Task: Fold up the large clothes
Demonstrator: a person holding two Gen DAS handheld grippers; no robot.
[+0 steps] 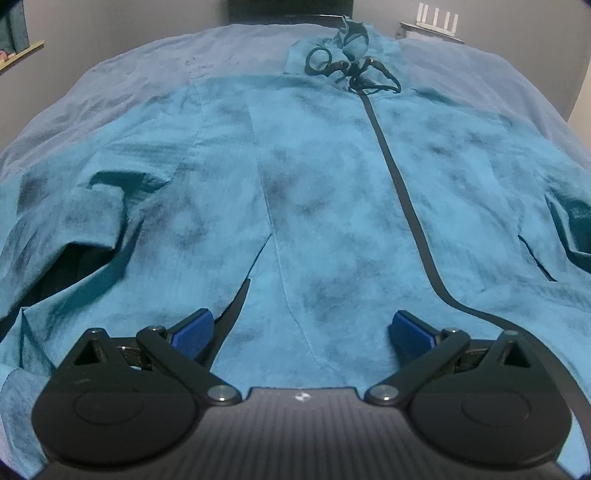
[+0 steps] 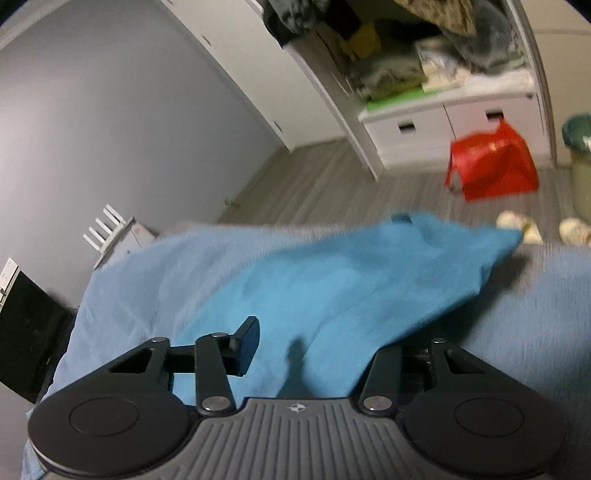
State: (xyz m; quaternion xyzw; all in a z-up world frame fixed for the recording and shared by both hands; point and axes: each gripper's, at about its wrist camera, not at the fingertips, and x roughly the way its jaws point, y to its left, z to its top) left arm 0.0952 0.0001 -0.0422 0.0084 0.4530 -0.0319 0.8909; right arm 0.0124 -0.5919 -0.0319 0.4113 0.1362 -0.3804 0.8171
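A large teal hooded jacket (image 1: 314,166) lies front up on a pale blue bed sheet (image 1: 129,74), its black zipper (image 1: 399,177) running up to the hood and drawstrings (image 1: 347,62) at the far end. My left gripper (image 1: 299,332) is open, its blue pads (image 1: 194,332) spread just above the jacket's bottom hem. In the right wrist view a part of the same teal jacket (image 2: 351,280) lies between and over the fingers of my right gripper (image 2: 317,350). Its left finger (image 2: 245,345) shows; the right finger is hidden under the cloth. The view is blurred.
A white router (image 1: 436,18) stands on a stand beyond the bed's far right corner. In the right wrist view there are a red plastic stool (image 2: 495,162), an open white wardrobe (image 2: 424,92) full of bedding, slippers (image 2: 517,225) on the wood floor and a bin (image 2: 580,147).
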